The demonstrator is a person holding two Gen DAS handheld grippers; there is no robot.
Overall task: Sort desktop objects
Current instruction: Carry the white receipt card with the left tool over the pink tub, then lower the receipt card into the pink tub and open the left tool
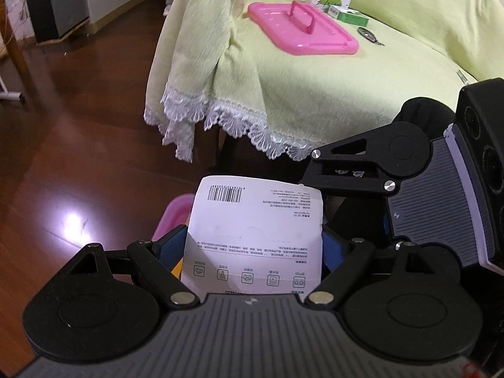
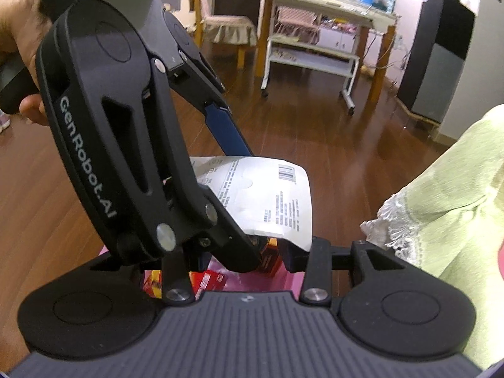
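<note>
A white printed packet [image 1: 255, 236] is pinched between the jaws of the left gripper [image 1: 253, 252] above a pink bin [image 2: 252, 280] of small boxes — a placing step, it seems — while the right gripper [image 2: 249, 252], jaws spread, is held just beside; a release over the bin would be called for

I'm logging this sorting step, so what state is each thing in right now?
white printed package: held between the left gripper's fingers, above the pink bin
left gripper: shut on the package
right gripper: open, fingers over the bin
pink bin: uncovered, small red boxes inside
pink lid: off, flat on the green blanket
green box: lying on the blanket
key fob: lying on the blanket
</note>
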